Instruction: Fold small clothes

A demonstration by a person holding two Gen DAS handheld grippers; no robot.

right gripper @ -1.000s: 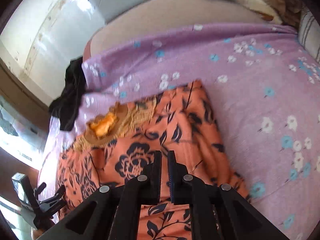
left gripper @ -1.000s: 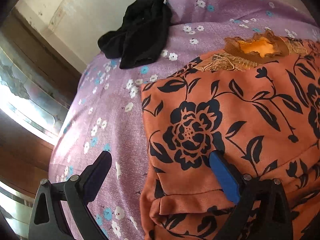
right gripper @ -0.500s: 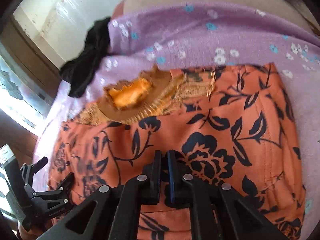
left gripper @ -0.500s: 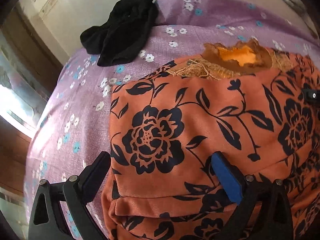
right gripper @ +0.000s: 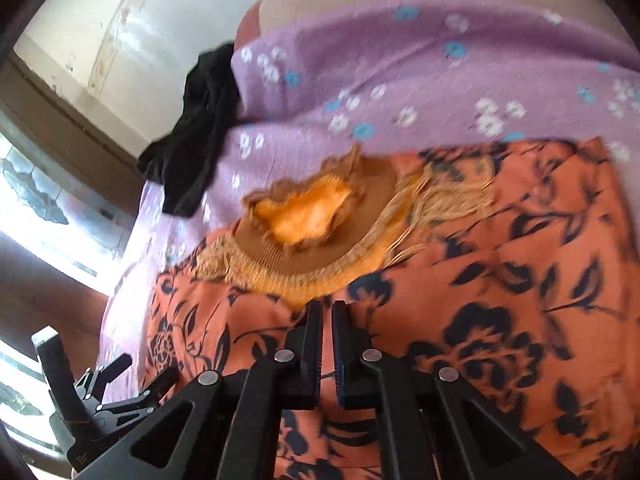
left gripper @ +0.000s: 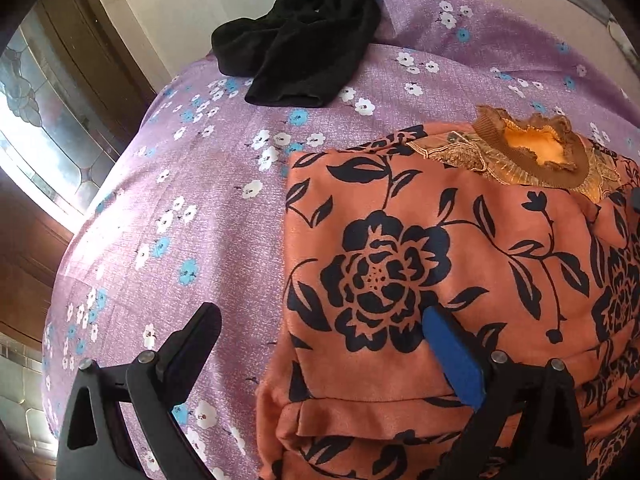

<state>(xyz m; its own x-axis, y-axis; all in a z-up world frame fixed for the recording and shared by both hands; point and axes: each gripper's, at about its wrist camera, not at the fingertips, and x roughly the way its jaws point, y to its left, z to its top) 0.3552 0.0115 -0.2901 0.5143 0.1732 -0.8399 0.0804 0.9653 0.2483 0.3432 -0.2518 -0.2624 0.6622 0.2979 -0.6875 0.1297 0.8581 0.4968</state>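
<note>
An orange garment with a black floral print (left gripper: 460, 240) and ribbed, frilled brown collar (left gripper: 536, 152) lies on the lilac flowered bedsheet (left gripper: 192, 200). The left gripper (left gripper: 320, 344) gapes wide, straddling its edge; the right gripper (right gripper: 325, 316) is nearly closed, pinching an orange fold. A crumpled black cloth (left gripper: 304, 52) lies well apart.

- A purple bedsheet (left gripper: 208, 208) printed with small white and blue flowers is covering the bed, and a fold is running across it in the right wrist view.
- A cream wall (left gripper: 200, 4) is standing behind the bed.
- A leaded-glass window (left gripper: 36, 120) in dark wooden framing is glowing brightly at the left, letting daylight in.
</note>
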